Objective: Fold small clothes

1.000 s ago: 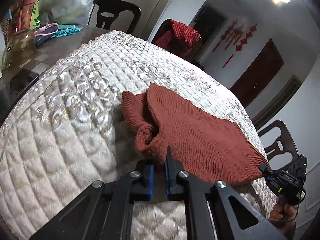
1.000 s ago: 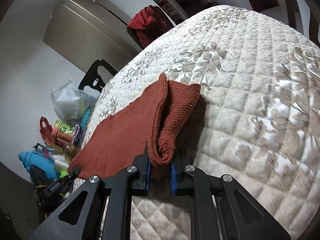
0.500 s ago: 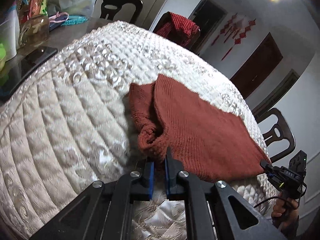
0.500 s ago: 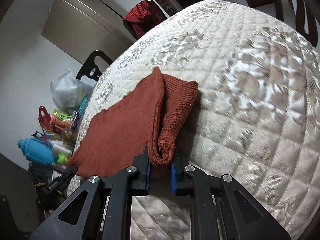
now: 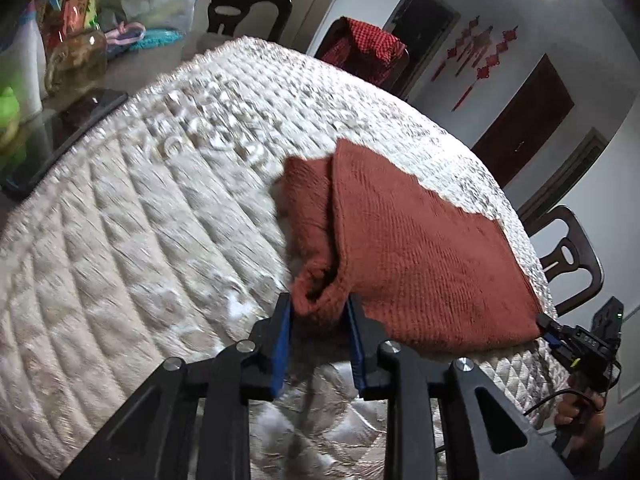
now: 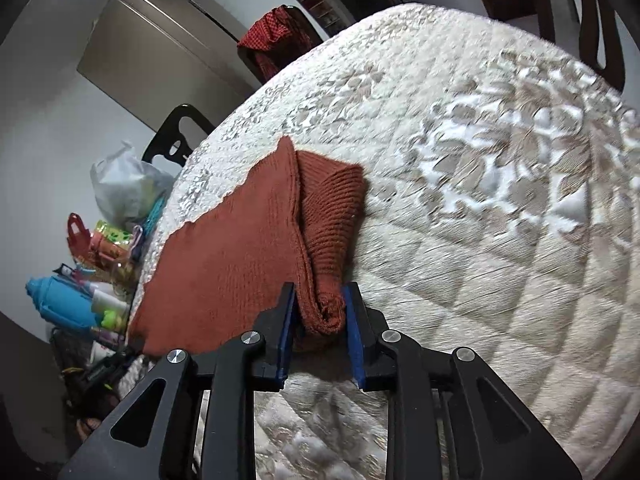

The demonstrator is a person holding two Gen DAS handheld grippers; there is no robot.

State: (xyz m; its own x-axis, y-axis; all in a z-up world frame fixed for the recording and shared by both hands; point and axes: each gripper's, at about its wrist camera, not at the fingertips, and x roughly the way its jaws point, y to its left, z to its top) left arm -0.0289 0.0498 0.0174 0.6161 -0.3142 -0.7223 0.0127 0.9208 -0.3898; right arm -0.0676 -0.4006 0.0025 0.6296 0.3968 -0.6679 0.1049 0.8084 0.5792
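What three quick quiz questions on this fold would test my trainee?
1. True or false: the sweater lies on bare wood.
2. What colour is the cloth draped beyond the quilt? A red, B blue, C white.
3. What sits between the pads of the left gripper and the right gripper?
Key: 1 false, it lies on the quilt. 2 A. 3 a sweater corner; both jaws have just been opening.
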